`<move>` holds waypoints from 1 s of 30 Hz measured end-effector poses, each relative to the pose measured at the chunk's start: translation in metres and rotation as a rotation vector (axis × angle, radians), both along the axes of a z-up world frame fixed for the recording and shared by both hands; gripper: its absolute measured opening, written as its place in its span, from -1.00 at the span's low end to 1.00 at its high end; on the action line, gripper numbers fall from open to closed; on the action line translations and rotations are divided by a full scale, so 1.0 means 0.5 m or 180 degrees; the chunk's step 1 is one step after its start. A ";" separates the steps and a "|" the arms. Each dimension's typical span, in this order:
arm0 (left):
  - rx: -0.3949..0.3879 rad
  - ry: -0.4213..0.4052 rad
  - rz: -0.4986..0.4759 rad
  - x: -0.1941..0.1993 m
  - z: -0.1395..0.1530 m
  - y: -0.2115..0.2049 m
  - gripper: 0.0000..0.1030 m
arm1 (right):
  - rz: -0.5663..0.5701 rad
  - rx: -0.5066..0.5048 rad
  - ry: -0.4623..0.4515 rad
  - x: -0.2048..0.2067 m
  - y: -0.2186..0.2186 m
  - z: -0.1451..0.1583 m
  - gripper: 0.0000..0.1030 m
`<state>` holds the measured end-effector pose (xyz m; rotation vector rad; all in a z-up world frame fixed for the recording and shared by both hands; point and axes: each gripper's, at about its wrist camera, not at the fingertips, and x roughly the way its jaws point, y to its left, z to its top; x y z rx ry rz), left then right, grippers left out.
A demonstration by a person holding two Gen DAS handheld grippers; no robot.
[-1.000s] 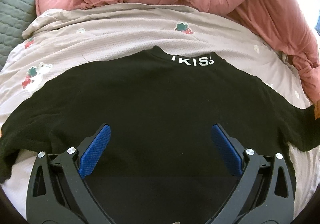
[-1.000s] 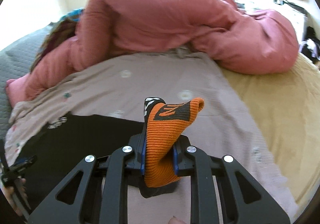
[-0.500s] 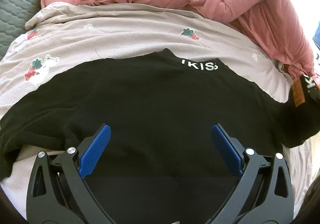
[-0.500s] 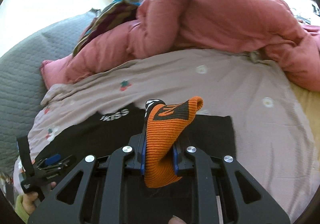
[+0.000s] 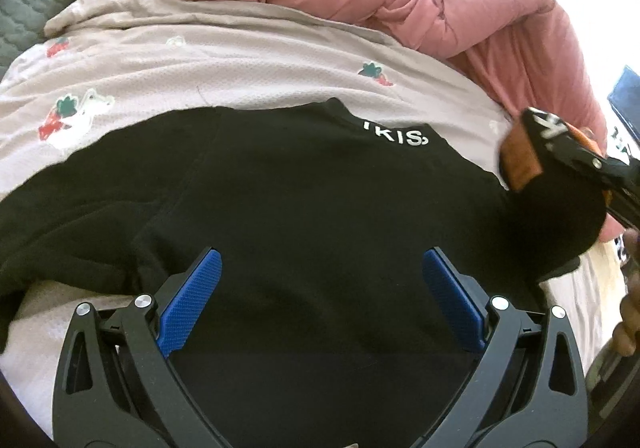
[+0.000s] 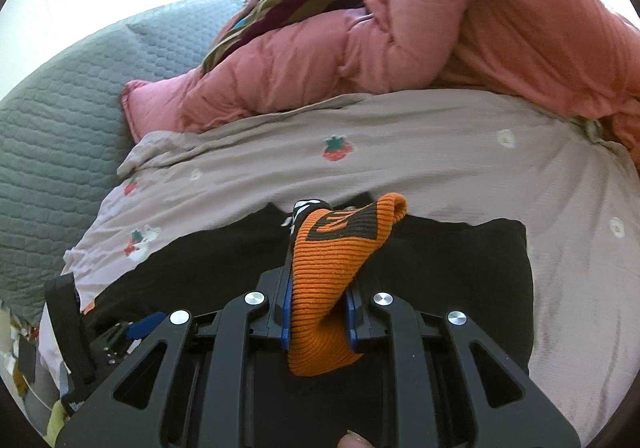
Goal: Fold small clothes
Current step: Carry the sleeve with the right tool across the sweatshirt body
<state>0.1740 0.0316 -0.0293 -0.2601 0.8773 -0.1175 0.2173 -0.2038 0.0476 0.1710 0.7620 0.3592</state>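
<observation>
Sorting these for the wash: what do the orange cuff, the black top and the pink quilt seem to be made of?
Orange cuff: ribbed knit, matte, stretchy-looking; parallel ribs show where the right gripper pinches it.
Black top: soft matte knit, probably cotton jersey; the weave is too dark to confirm.
Pink quilt: smooth woven shell over padding; puffy, stitched channels, faint sheen.

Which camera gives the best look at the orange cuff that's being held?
The right wrist view: the orange cuff sits centred, ribbing sharp, clamped by the right gripper. The left wrist view catches it only as a blurred orange patch at the right edge.

black shirt (image 5: 304, 200), orange black-striped cuff (image 6: 332, 272), strawberry-print beige sheet (image 6: 360, 176), pink duvet (image 6: 460, 48)
</observation>
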 end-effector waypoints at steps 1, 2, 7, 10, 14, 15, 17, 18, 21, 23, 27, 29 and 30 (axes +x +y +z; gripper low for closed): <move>0.0005 -0.0005 -0.0007 -0.001 0.000 0.000 0.84 | 0.0038 -0.0003 0.0008 0.002 0.013 -0.001 -0.65; -0.0034 -0.0005 -0.0020 -0.003 0.000 0.001 0.84 | 0.0071 -0.0009 0.0015 0.003 0.023 -0.003 -0.65; -0.0110 0.0004 -0.0128 -0.006 -0.005 -0.004 0.84 | 0.0208 -0.0001 0.0085 0.010 0.067 -0.012 -0.43; -0.0176 0.0017 -0.0200 -0.006 -0.009 -0.008 0.82 | 0.0266 0.0002 0.0049 0.007 0.087 -0.010 -0.09; -0.0258 0.0040 -0.0228 -0.002 -0.018 -0.005 0.82 | 0.0289 -0.0020 -0.0001 0.001 0.088 -0.008 -0.06; -0.0293 0.0049 -0.0227 -0.002 -0.021 -0.003 0.82 | 0.0273 -0.0027 -0.0001 0.001 0.086 -0.009 0.00; -0.0364 0.0054 -0.0224 -0.002 -0.023 0.001 0.82 | 0.0214 -0.0029 0.0014 0.001 0.067 -0.015 0.07; -0.0441 0.0030 -0.0247 -0.004 -0.023 0.002 0.82 | 0.0178 -0.0030 0.0020 0.001 0.059 -0.018 0.08; -0.0596 -0.0047 -0.0333 -0.007 -0.018 -0.002 0.82 | 0.0024 -0.0027 0.0053 0.001 0.022 -0.032 0.10; -0.0578 -0.0072 -0.0377 -0.007 -0.015 -0.012 0.82 | -0.0103 0.0006 0.0105 0.001 -0.009 -0.045 0.11; -0.0570 0.0067 -0.0249 0.008 -0.030 -0.008 0.82 | -0.0309 0.0051 0.0186 -0.004 -0.067 -0.068 0.11; -0.0620 0.0125 -0.0155 0.018 -0.040 0.005 0.82 | -0.0401 0.0055 0.0216 -0.009 -0.094 -0.078 0.11; -0.0641 0.0148 -0.0098 0.024 -0.043 0.012 0.82 | -0.0440 0.0054 0.0228 -0.012 -0.106 -0.082 0.11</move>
